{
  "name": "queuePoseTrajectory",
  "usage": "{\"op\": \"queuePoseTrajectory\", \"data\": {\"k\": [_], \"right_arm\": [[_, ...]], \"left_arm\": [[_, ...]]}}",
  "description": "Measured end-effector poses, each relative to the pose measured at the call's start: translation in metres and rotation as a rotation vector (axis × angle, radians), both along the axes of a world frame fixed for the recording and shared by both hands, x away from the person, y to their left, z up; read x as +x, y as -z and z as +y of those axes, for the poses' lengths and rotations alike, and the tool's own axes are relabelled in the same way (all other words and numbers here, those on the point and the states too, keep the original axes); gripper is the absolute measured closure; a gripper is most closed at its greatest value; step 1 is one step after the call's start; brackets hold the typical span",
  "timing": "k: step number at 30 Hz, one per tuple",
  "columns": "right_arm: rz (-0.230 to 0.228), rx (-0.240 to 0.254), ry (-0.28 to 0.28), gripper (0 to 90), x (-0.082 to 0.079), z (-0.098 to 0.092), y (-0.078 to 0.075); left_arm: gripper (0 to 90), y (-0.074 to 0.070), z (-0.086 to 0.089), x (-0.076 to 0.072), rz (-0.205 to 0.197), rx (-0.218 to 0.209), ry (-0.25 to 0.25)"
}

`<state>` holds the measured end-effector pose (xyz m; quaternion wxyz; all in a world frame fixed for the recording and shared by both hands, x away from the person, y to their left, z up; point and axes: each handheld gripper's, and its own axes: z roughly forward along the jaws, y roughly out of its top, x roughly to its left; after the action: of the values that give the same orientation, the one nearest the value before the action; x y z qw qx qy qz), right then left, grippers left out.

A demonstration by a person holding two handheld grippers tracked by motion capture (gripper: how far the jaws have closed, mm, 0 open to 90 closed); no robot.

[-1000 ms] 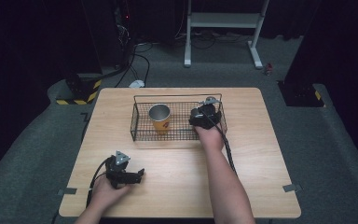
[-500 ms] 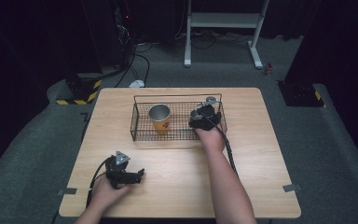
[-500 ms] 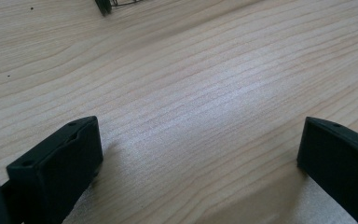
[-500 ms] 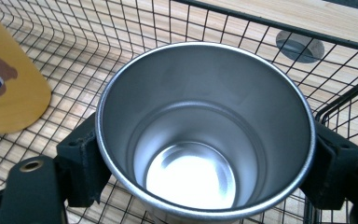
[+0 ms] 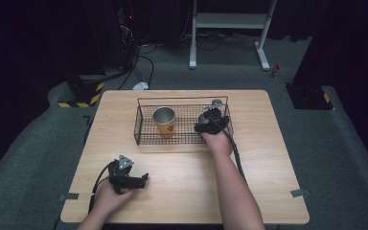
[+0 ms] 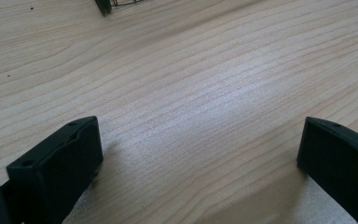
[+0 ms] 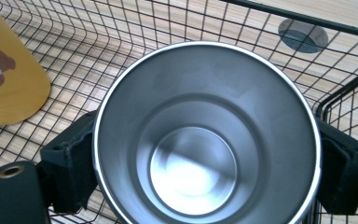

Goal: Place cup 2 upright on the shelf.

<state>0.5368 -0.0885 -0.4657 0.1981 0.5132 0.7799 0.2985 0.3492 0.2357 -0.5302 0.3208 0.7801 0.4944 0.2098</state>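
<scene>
A black wire basket [image 5: 143,125] stands at the back middle of the wooden table. A yellow cup [image 5: 164,122] with a steel inside stands upright in its left half. In the right half my right gripper [image 5: 206,123] is shut on a steel cup [image 7: 205,135], one jaw on each side of its wall, the cup's mouth facing the camera. The yellow cup [image 7: 2,81] shows at the left of the right gripper view. My left gripper [image 5: 141,179] lies near the table's front left, open, its jaws wide apart over bare wood [image 6: 191,107].
A round grey grommet [image 5: 216,101] sits in the tabletop just behind the basket's right end, and also shows as the grommet [image 7: 303,35] through the wires. Cables trail from both grippers. A white stand [image 5: 230,21] and dark equipment are on the floor beyond the table.
</scene>
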Motion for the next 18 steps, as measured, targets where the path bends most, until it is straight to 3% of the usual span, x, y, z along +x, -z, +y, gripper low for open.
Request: {"op": "queuePoseTrajectory", "data": {"k": [11,18], "right_arm": [[-0.023,0.026,0.012,7.3,-0.004,-0.003,-0.003],[-0.069,0.035,0.017,7.2,-0.006,-0.004,-0.011]], "left_arm": [[0.2,0.0,0.0,0.0,0.0,0.0,0.0],[0.2,0.0,0.0,0.0,0.0,0.0,0.0]]}}
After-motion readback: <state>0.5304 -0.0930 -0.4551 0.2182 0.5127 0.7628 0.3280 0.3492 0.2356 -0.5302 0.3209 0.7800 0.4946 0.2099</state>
